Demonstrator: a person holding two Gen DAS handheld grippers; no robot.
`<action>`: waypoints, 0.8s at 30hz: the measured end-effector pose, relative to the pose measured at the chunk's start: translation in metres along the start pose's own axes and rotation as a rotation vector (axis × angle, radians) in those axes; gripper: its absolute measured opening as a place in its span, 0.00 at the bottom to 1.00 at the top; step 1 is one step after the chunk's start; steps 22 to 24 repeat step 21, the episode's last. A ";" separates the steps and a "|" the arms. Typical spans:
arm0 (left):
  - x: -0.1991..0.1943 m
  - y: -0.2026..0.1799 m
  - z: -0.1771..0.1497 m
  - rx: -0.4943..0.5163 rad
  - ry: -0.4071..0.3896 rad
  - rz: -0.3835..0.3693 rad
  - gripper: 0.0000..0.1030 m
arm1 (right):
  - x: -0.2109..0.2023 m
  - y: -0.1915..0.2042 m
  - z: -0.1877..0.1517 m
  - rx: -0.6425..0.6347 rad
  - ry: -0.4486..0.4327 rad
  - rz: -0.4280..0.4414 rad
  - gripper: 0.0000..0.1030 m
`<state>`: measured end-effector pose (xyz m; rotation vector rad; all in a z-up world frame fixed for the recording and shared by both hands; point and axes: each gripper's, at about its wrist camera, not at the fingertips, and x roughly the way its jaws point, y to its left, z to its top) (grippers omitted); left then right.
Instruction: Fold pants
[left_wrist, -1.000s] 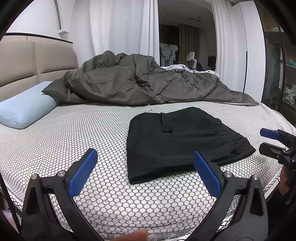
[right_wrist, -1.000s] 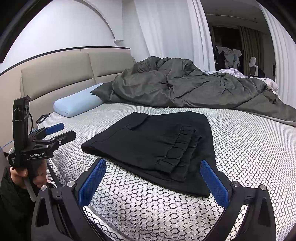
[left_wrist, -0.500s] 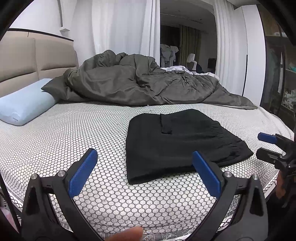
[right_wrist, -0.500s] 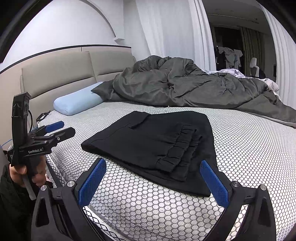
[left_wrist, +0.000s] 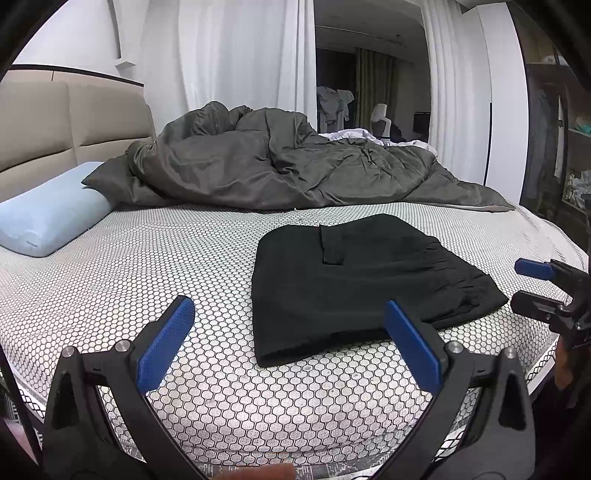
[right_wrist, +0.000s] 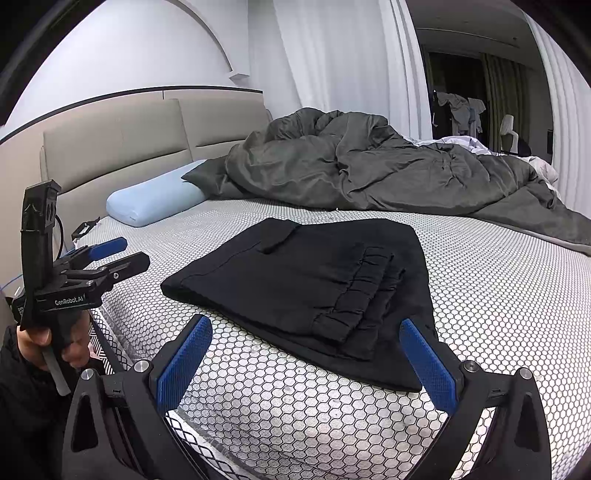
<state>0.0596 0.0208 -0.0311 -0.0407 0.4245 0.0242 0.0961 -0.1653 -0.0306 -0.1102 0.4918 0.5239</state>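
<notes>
On the honeycomb-patterned mattress (left_wrist: 155, 280) lie the folded black fabric pants (left_wrist: 354, 280), soft, light, floppy. Both tongs, left (left_wrist: 291, 343) and right (right_wrist: 306, 363), gape empty; I'd pinch the stacked elastic cuffs (right_wrist: 354, 302) through all layers.

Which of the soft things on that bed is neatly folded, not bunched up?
The black pants near the bed's front edge: they lie flat, folded. The grey duvet is heaped at the back; the blue pillow isn't folded.

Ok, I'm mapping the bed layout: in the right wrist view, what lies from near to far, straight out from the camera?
right gripper → black pants → bare mattress → grey duvet → white curtains
</notes>
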 end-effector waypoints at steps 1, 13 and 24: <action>0.000 0.000 0.000 -0.001 0.000 0.000 0.99 | 0.000 0.000 0.000 0.000 0.000 0.000 1.00; 0.001 0.001 0.002 0.009 0.000 -0.006 0.99 | 0.001 0.002 0.000 -0.002 0.001 -0.002 1.00; 0.002 0.002 0.002 0.014 0.002 -0.010 0.99 | 0.001 0.001 -0.002 -0.005 0.002 0.001 1.00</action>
